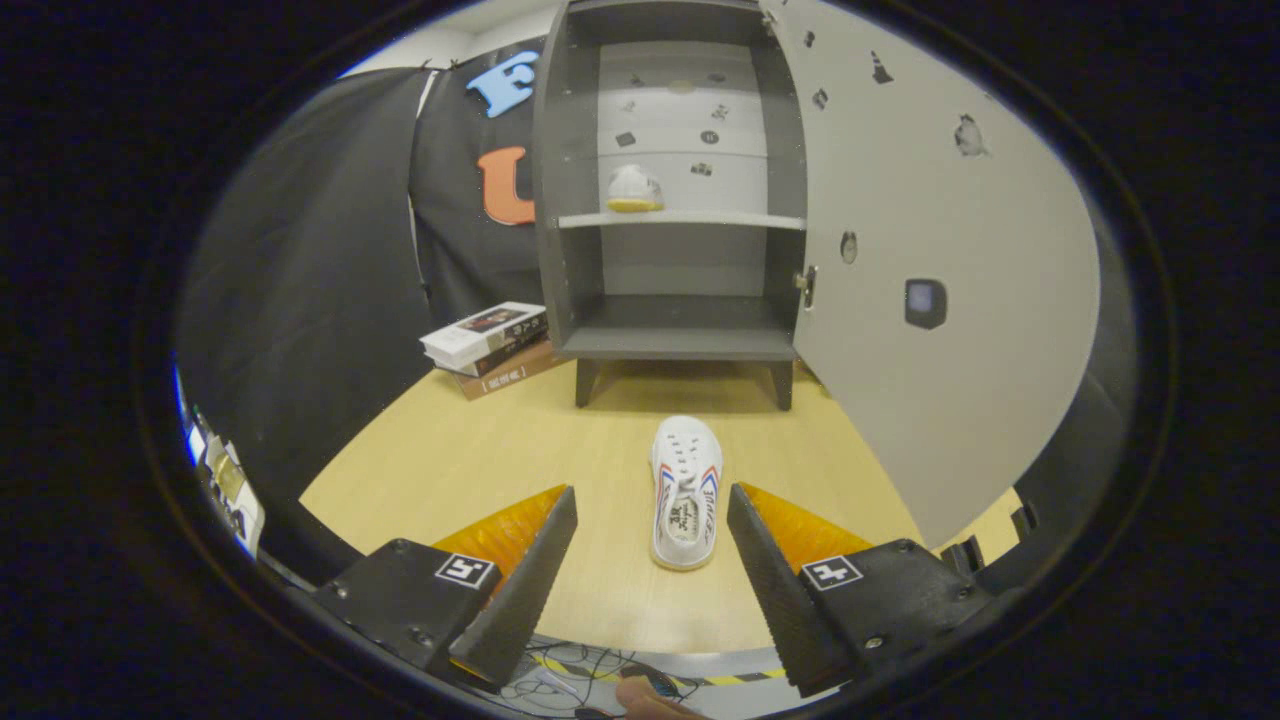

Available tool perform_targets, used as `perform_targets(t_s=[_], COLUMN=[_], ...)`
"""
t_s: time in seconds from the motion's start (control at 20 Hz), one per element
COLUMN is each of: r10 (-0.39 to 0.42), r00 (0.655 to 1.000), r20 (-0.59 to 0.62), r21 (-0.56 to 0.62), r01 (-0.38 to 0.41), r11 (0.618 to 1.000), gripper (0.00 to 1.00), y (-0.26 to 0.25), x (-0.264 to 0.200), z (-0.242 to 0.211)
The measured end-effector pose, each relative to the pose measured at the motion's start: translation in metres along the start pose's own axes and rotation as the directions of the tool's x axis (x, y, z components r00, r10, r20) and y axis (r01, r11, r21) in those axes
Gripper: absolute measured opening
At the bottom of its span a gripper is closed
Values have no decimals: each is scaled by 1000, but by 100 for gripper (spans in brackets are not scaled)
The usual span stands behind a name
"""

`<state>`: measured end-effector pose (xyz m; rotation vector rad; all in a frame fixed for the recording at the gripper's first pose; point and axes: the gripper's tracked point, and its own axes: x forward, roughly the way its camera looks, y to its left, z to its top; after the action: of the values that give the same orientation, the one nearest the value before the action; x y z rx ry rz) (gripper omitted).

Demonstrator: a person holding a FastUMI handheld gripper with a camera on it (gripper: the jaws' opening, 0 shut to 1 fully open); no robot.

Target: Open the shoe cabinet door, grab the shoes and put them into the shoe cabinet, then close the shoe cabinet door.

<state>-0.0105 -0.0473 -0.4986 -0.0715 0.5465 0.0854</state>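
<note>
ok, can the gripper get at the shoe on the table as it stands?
Probably yes. The gripper is open, and the white shoe lies lengthwise on the table between its fingers, touching neither. Nothing sits between them; the cabinet stands beyond, its door swung open.

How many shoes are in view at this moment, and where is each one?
2. One shoe sits on the cabinet's middle shelf. The other shoe lies on the table between the fingers of the open gripper. The open door may hide others.
</note>
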Motion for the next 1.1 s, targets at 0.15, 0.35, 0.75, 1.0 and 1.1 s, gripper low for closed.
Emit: perform_targets(t_s=[0.15,0.35,0.75,1.0,1.1], r10=[-5,48,36,-70,-127], r00=[997,986,970,978,985], r20=[-77,-158,-239,-196,-119], r21=[50,151,218,172,140], r01=[8,-24,18,105,143], r11=[999,988,976,980,980], gripper=[97,94,84,59,36], y=[-4,5,11,-6,-11], x=[46,93,154,180,184], z=[-18,-31,-48,-52,-49])
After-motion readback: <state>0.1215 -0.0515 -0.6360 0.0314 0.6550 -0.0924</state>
